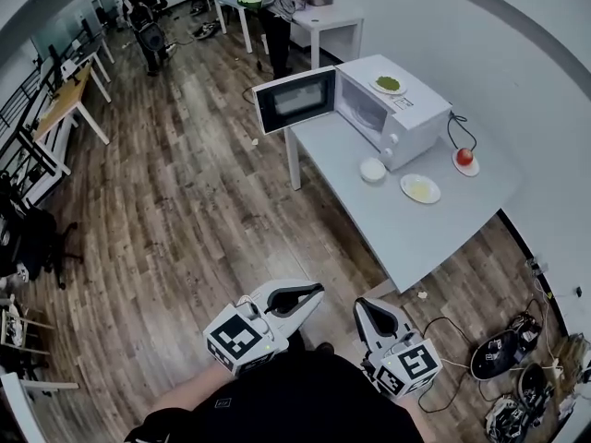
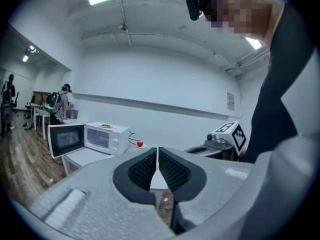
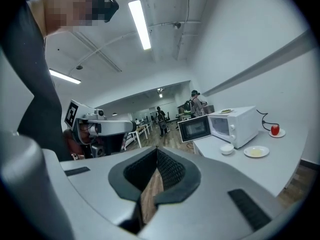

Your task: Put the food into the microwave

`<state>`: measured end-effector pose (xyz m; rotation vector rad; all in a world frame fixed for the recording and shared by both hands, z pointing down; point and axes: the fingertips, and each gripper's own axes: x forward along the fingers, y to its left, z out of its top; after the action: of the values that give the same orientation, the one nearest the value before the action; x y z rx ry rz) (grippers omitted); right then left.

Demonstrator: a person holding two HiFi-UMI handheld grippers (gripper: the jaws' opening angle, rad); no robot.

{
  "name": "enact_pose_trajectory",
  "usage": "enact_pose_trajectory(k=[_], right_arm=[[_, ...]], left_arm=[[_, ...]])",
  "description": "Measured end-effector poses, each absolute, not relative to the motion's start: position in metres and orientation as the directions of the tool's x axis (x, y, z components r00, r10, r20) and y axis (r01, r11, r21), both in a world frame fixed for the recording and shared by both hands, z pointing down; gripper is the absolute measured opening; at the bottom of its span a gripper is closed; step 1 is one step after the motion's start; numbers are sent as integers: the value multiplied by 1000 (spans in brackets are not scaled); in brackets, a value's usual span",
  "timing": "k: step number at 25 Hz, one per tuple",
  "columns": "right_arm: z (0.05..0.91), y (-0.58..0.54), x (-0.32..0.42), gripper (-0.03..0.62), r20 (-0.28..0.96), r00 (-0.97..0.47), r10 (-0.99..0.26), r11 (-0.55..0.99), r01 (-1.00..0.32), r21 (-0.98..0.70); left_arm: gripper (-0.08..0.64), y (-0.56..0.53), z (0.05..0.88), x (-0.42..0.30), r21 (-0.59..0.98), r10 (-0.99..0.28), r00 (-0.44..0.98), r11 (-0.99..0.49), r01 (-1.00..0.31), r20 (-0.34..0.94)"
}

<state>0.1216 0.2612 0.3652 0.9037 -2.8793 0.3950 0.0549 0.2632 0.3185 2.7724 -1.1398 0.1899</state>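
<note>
Nearest, the left gripper (image 1: pixel 312 295) and the right gripper (image 1: pixel 363 308) each have their jaws pressed together with nothing between them. Farther right, on the grey rectangular table (image 1: pixel 434 238), a small white bowl (image 1: pixel 372 170) and a white plate of yellowish food (image 1: pixel 420 188) lie just before the white microwave oven (image 1: pixel 406 123), whose door is swung open. A plate of green food (image 1: pixel 389 84) rests on top of it, and a round red fruit (image 1: pixel 464 156) is at its right.

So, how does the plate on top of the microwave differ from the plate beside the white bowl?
The top plate holds green food; the table plate holds pale yellow food. The top plate rests on the microwave; the table plate lies on the table. Both are round and white.
</note>
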Motion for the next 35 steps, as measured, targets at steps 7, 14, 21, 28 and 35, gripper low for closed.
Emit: enact_pose_trajectory(k=[7,14,21,28,35], right_arm=[[360,166,45,15,198,-820,-537,808,-567,-160],[327,46,0,15,132,-740,-660,727,-673,-137],[338,0,-8,15,210,-656,-725,649,-753,-108],[345,-66,13,15,248,-630,-736,648,-762,-14],[374,-111,37,17,337,-647,-684,709,-698,100]], left_arm=[[21,150,304,-41,-11,-743,652,-661,-751,152],[21,70,306,-91,-5,-672,726,-734,-679,147],[21,9,317,-111,42,-593,787,-794,-607,167],[21,-68,321,-75,54,-559,814,-818,-572,156],[21,-122,319,-45,70,-565,804,-809,-584,185]])
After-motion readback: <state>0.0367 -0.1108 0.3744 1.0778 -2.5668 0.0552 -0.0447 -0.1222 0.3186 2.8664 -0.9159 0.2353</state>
